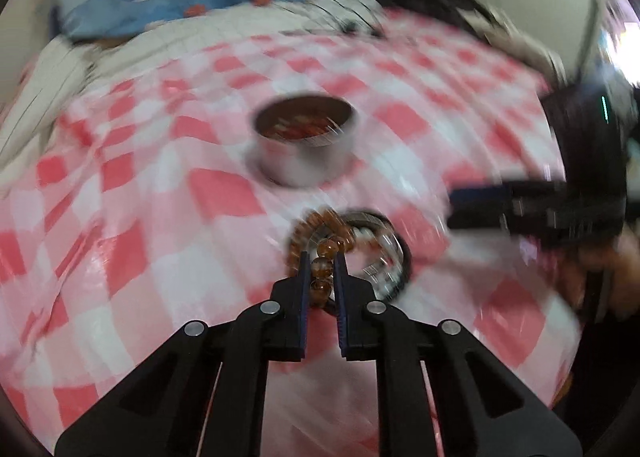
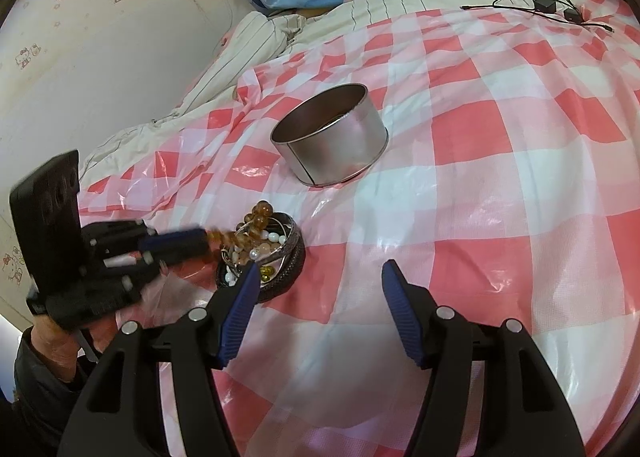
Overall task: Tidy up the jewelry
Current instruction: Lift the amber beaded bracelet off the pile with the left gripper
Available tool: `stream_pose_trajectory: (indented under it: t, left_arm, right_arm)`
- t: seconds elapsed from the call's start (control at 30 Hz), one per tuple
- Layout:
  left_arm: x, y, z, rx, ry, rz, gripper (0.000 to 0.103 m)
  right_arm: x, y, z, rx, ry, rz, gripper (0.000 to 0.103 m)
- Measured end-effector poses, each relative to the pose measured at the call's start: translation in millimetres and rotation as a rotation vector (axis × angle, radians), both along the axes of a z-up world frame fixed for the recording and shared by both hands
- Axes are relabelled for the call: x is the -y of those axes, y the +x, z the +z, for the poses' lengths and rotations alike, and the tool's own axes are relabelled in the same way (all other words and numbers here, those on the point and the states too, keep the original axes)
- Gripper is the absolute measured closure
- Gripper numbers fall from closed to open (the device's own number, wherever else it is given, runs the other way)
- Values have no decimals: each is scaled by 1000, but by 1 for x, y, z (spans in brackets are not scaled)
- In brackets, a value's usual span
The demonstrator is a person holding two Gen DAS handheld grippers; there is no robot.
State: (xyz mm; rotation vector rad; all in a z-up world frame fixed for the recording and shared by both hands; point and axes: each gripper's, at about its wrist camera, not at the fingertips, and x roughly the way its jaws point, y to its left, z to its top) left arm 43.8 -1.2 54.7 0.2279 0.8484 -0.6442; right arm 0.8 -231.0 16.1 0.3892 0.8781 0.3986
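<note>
- The left gripper [image 1: 322,257] has its blue-padded fingers [image 1: 303,289] clamped on an amber bead bracelet [image 1: 324,247]; three beads sit in line between the pads, so the strand's held stretch runs along the fingers, pointing toward the metal tin [image 1: 306,139].
- The rest of that bracelet loops out beyond the fingertips, draped over the jewelry pile [image 2: 264,253], on the side of the pile facing away from the tin.
- From the right wrist view the held strand looks lifted slightly off the pile, though motion blur makes it hard to say whether the far beads are clear of it.
- The tin stands upright and open-topped, straight ahead of the left fingertips, past the pile; the left view shows reddish items inside it, too blurred to name.
- The left gripper is plainly the nearer one to the tin; the likely carry is a short forward path over the pile, with nothing tall between pile and tin.
- The pile itself, a dark bangle [image 2: 294,257] ringing pearls and other beads, lies near the tin and could snag the trailing loop.
- The right gripper [image 2: 316,289] holds nothing, its fingers spread wide, on the pile's far side from the tin, one fingertip overlapping the pile's edge in its own view.
- All rests on a red-and-white checked plastic sheet [image 2: 500,161] over a bed; black cables [image 2: 540,5] lie well beyond the tin, out of the way.
</note>
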Motion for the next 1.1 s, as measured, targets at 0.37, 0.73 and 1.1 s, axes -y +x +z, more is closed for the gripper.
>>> stream_pose_trajectory:
  t: [0.37, 0.73, 1.1]
  left_arm:
    - [-19, 16, 4, -12, -62, 122, 93]
    - [-11, 12, 2, -1, -27, 96, 93]
    - [-10, 13, 1, -2, -19, 95, 92]
  right_arm:
    - [-64, 23, 13, 78, -141, 228, 26]
    - [-75, 47, -3, 22, -144, 261, 47]
    - [-89, 45, 6, 67, -214, 278, 17]
